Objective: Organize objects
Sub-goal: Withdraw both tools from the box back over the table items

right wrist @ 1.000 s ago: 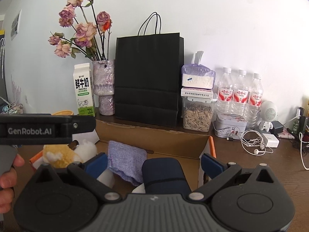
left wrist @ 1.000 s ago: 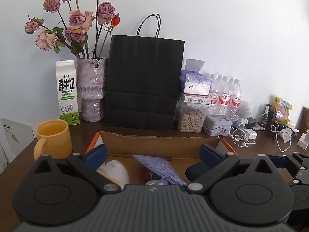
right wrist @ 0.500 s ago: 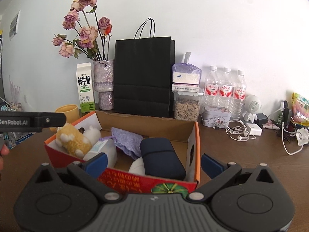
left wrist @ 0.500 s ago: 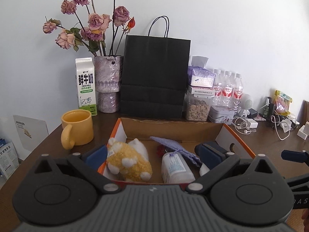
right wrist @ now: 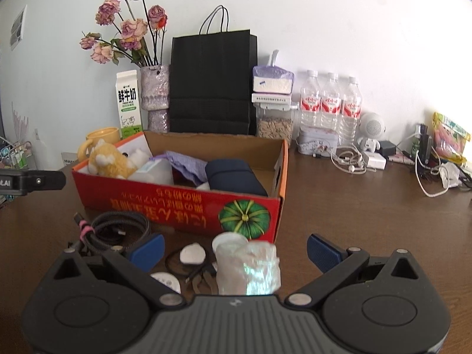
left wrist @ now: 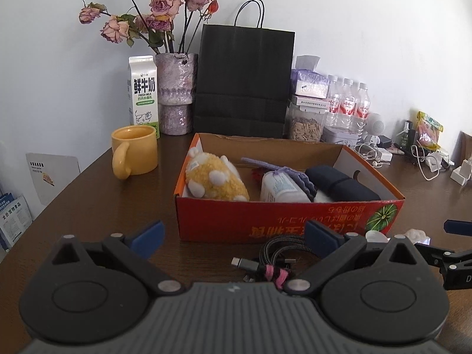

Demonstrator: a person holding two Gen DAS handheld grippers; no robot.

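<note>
wooden table (left wrist: pixel 88 194); red box (left wrist: pixel 289 221) beyond both gaping tongs.

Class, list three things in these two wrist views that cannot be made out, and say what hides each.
1. Coiled cable, left view: near loops hidden behind the left gripper.
2. Translucent wrapped item, right view: blurred, contents unreadable.
3. Box floor, both views: covered by the plush toy and dark pouch.

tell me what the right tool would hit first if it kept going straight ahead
Probably the crinkly clear wrap lying right between the open right tool fingers; just behind it is the red box front wall. Depth is unclear here.
</note>
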